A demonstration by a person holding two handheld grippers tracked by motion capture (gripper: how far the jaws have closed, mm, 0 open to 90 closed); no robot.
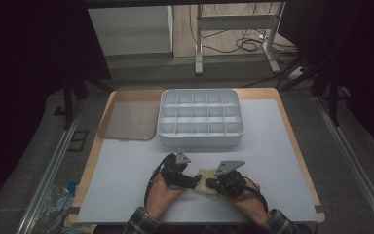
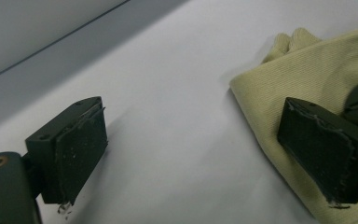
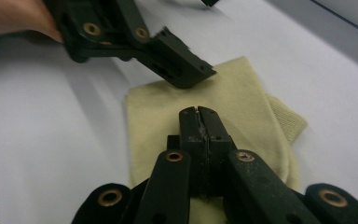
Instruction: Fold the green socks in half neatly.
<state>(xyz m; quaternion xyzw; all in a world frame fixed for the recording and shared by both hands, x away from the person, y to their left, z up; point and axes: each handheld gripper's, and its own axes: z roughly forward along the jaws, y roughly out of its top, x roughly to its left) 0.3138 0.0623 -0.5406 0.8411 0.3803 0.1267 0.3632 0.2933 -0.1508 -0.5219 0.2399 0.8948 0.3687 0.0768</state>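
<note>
A pale yellow knitted cloth lies folded flat on the white table top near the front edge. My left gripper is open wide, low over the table, with one jaw over the cloth's edge and the other over bare table. In the right gripper view one of its fingers reaches over the cloth's far corner. My right gripper is shut, pads together with nothing seen between them, and points down over the middle of the cloth. The two grippers face each other across it.
A grey tray divided into several compartments stands behind the grippers at the table's middle. Left of it lies a translucent lid. The wooden table edge runs down the right side; table legs and cables are on the floor beyond.
</note>
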